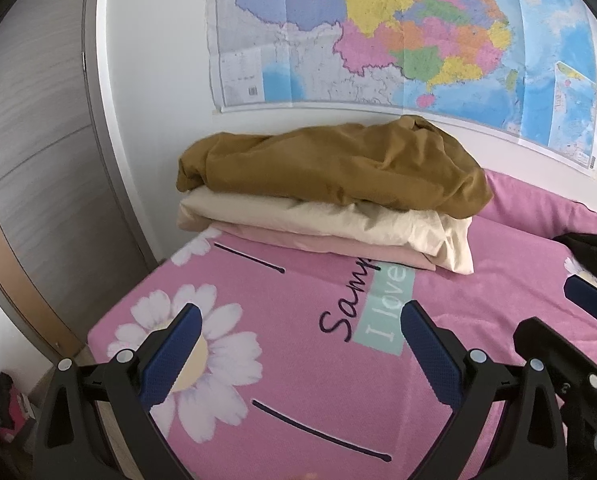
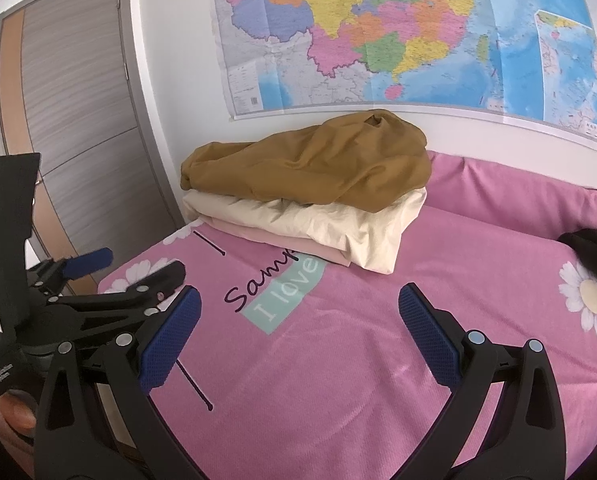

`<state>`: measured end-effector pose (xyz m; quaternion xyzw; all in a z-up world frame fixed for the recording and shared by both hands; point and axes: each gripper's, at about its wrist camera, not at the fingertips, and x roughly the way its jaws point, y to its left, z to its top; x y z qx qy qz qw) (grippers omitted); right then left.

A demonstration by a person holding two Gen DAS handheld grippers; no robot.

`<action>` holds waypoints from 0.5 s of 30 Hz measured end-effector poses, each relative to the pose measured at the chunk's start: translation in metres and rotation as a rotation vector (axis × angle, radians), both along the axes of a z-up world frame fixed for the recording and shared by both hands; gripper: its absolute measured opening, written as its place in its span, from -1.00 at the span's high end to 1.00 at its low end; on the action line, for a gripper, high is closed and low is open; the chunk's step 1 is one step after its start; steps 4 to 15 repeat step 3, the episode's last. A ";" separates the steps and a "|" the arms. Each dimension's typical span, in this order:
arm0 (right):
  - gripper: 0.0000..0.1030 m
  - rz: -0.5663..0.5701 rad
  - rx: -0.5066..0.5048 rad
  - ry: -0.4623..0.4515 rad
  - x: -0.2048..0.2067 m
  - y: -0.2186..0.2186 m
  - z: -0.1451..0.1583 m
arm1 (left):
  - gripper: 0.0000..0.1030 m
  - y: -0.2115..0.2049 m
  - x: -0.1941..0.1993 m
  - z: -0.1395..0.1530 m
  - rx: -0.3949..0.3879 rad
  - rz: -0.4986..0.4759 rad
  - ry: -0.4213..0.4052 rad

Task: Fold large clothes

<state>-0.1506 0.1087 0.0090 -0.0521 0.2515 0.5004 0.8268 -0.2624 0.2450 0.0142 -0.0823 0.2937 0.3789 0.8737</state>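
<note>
1. Hovering over the near part of the pink bedsheet (image 1: 478, 280), the left gripper (image 1: 300, 320) has its blue-padded fingers (image 1: 174, 356) spread wide apart with nothing between them.
2. The right gripper (image 2: 298, 304) hangs just beside it, above the same sheet, its jaws likewise wide apart and empty; each wrist view catches the other gripper at its edge.
3. Beneath both grippers the sheet shows a white daisy print (image 1: 190, 356), dark script lettering and a mint label reading "I love" (image 2: 286, 296).
4. Farther back, toward the wall, sits a stack of clothes: a crumpled mustard-brown garment (image 1: 338, 164) on top, a folded cream piece (image 1: 330, 220) under it, and a pale pink piece (image 1: 322, 244) at the bottom, lying on the sheet.
5. A black garment (image 2: 594, 256) lies well apart from the stack, at the right edge of the bed.
6. Behind everything, a coloured map (image 2: 398, 32) hangs on the white wall, with a grey door (image 2: 78, 100) to the left.
</note>
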 end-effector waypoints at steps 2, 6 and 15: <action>-0.89 -0.009 0.004 0.002 0.001 -0.003 0.000 | -0.88 -0.001 0.002 -0.002 -0.011 -0.011 0.005; -0.89 -0.012 0.006 0.005 0.003 -0.004 0.000 | -0.88 -0.001 0.004 -0.003 -0.020 -0.017 0.005; -0.89 -0.012 0.006 0.005 0.003 -0.004 0.000 | -0.88 -0.001 0.004 -0.003 -0.020 -0.017 0.005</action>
